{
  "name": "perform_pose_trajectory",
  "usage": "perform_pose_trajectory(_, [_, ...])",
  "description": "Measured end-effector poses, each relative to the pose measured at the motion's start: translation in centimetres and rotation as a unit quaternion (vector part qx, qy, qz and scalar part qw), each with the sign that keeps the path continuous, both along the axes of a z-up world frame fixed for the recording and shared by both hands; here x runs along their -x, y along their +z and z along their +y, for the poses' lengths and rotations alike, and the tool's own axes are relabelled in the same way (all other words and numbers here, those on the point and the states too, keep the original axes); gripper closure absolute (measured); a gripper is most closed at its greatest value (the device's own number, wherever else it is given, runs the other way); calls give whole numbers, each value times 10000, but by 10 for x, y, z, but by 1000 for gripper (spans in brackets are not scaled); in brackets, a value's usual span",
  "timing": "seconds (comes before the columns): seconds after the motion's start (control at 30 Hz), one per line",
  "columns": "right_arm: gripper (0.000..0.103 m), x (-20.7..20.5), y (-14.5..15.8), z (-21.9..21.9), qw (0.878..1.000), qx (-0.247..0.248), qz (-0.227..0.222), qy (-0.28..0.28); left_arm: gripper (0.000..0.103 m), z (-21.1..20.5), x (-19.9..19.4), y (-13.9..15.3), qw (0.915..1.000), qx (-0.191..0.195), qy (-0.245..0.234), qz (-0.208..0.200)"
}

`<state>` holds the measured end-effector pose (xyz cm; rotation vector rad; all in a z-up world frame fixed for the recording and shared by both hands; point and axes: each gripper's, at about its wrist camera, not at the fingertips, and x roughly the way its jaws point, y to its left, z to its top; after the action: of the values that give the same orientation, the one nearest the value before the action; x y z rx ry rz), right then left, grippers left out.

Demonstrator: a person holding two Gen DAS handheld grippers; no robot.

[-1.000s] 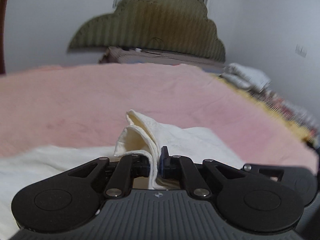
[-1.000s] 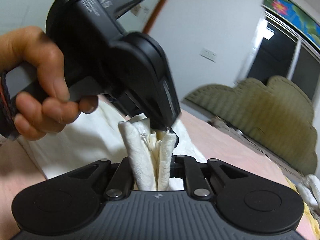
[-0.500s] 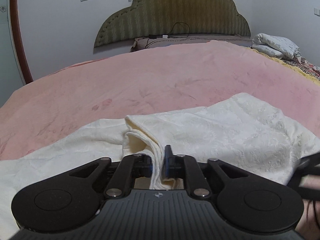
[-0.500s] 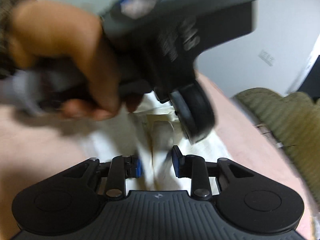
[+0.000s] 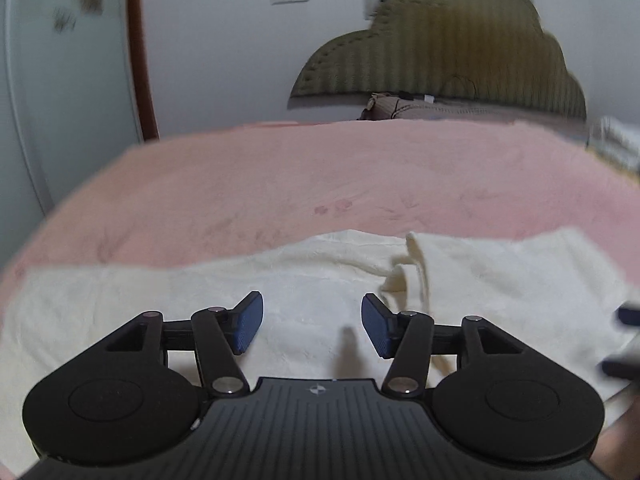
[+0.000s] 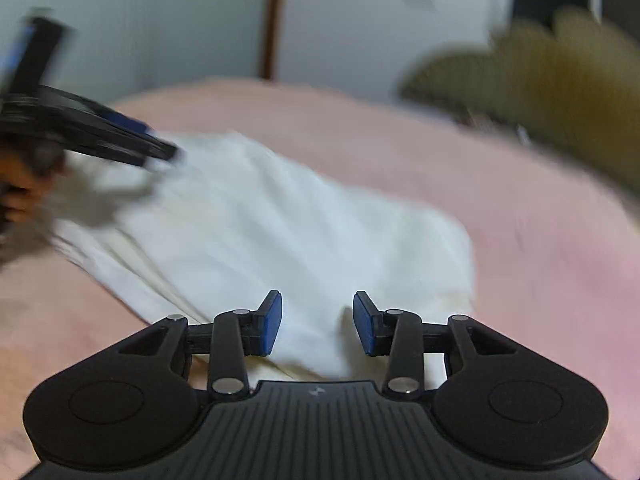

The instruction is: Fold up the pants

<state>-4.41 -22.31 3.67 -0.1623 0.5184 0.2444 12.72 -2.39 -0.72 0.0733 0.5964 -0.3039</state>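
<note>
From the left wrist, the left gripper [image 5: 312,326] hangs just above the cream pants [image 5: 160,304], jaws opening with nothing pinched; the cloth runs crosswise along the near edge of the pink bed [image 5: 320,184], a raised fold [image 5: 412,268] just right of the fingers. From the right wrist, blurred, the right gripper [image 6: 317,322] opens empty over the pants' near end, seemingly the closer hand.

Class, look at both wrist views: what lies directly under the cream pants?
The pants lie on a pink blanket, which shows on every side. The part beneath the cloth is covered; folded layers show at one edge.
</note>
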Motion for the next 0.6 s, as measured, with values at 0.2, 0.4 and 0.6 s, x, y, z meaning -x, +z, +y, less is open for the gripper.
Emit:
perform_pose_trajectory(0.2, [66, -6, 1, 94, 9832, 1394, -537, 1046, 43, 25, 9, 4, 9867, 1388, -70, 846])
perform_pose_trajectory(0.4, [67, -14, -15, 110, 9753, 1877, -515, 1045, 35, 28, 21, 2, 9734, 1920, -323, 1206])
perform_pose_trajectory(0.6, [92, -22, -14, 98, 9833, 1441, -494, 999, 31, 26, 20, -3, 9358, 2899, -880, 1805])
